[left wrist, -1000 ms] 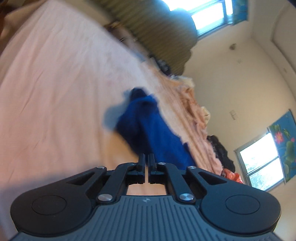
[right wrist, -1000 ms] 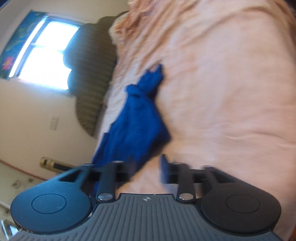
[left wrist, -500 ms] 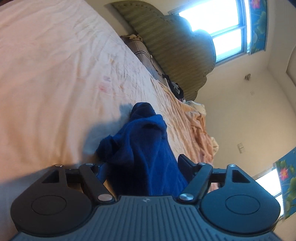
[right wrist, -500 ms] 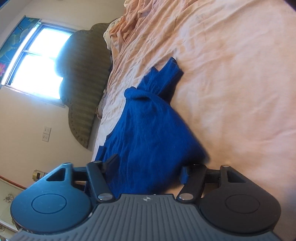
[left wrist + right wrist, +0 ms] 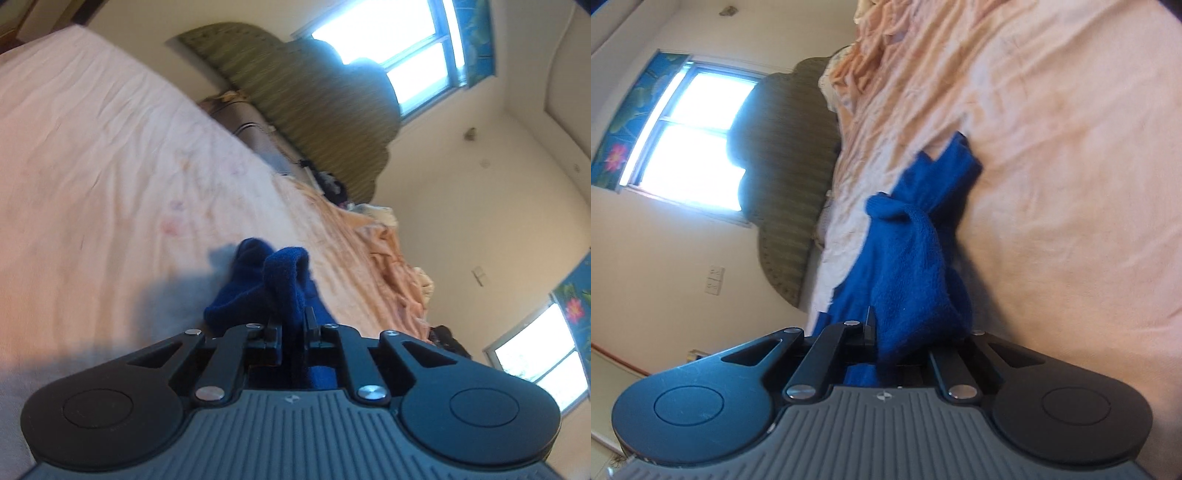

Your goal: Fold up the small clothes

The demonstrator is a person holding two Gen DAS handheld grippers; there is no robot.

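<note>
Progress: early — the blue fleece garment [image 5: 908, 254] is bunched and twisted, with no flat fold visible; spreading and folding look left to do.
Garment: on the peach bedsheet [image 5: 1071, 155], its far end trailing toward the headboard [image 5: 314, 110], its near end lifted into both tools.
Left gripper [image 5: 293, 325]: fingers drawn close, pinching a ridge of the fleece between them.
Right gripper [image 5: 886, 332]: clamped on a thick wad — cloth spills over and hides the right finger.
</note>
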